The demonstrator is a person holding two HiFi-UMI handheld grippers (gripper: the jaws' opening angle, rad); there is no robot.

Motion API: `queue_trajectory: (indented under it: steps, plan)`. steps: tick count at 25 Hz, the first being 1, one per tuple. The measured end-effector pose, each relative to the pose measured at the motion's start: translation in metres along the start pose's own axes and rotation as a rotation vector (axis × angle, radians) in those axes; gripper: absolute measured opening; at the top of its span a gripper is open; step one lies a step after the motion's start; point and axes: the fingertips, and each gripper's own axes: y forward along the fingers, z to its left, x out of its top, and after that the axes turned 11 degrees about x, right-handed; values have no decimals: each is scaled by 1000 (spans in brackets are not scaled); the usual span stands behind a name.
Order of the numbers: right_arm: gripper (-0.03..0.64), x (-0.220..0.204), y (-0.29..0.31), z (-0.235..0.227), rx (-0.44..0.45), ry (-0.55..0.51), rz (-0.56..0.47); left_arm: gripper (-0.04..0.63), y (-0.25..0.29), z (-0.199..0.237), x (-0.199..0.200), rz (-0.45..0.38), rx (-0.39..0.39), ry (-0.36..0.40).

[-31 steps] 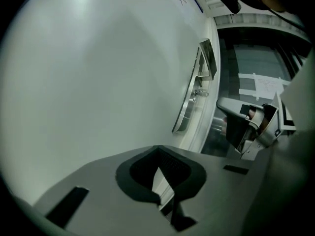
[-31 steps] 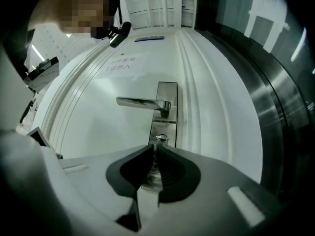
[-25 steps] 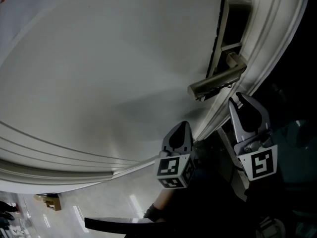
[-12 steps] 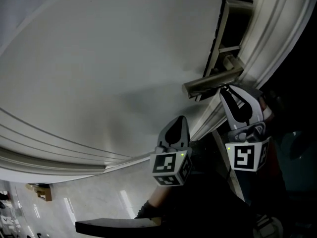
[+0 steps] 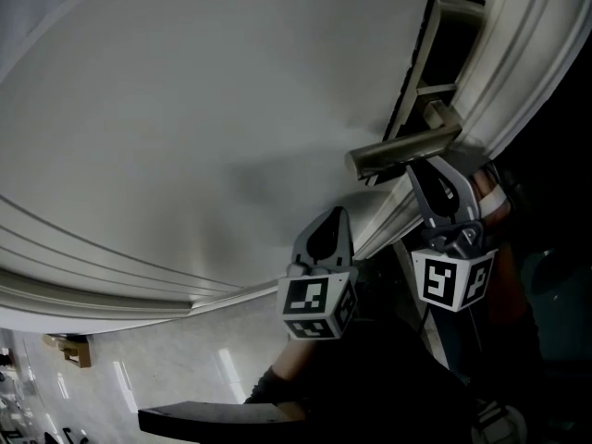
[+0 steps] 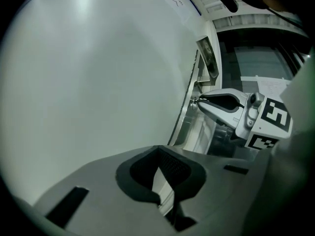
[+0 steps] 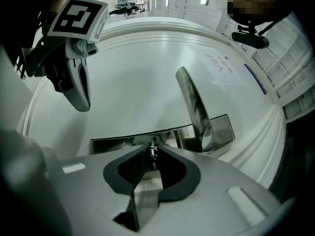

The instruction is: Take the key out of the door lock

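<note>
A big white door (image 5: 185, 100) fills most of the view. A silver handle (image 5: 404, 150) sticks out from it, close to its edge. Down below is a shiny pale floor (image 5: 176, 373), with a small brown box (image 5: 74, 349) on it, far off.

**Surfaces at the door**

The door (image 5: 185, 109) is seen to be smooth and painted, with a faint satin sheen. The handle (image 5: 402, 151) is bare metal, softly reflective. The lock plate (image 7: 142, 137) is polished almost to a mirror, and the small key (image 7: 153, 152) is shiny metal. The left gripper (image 6: 158, 151) and right gripper (image 7: 153, 157) are moulded in matt grey plastic and lined with black, finely ribbed pads (image 7: 129, 168). The floor (image 5: 185, 377) is glossy.
</note>
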Motion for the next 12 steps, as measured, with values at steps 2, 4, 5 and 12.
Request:
queue_trajectory:
  steps: [2,4,5,12]
  plan:
    - [38,-2,1,-1,-8,-1,14,0,2,0,1,-9,-9,12]
    - [22,-2,0,-1,-10,0,14,0,4,0,6,-12,-12,10]
    - [17,-2,0,-1,-13,-5,14,0,4,-1,8,-14,-13,10]
    - [14,-2,1,-1,5,28,18,0,10,-10,7,-19,-40,7]
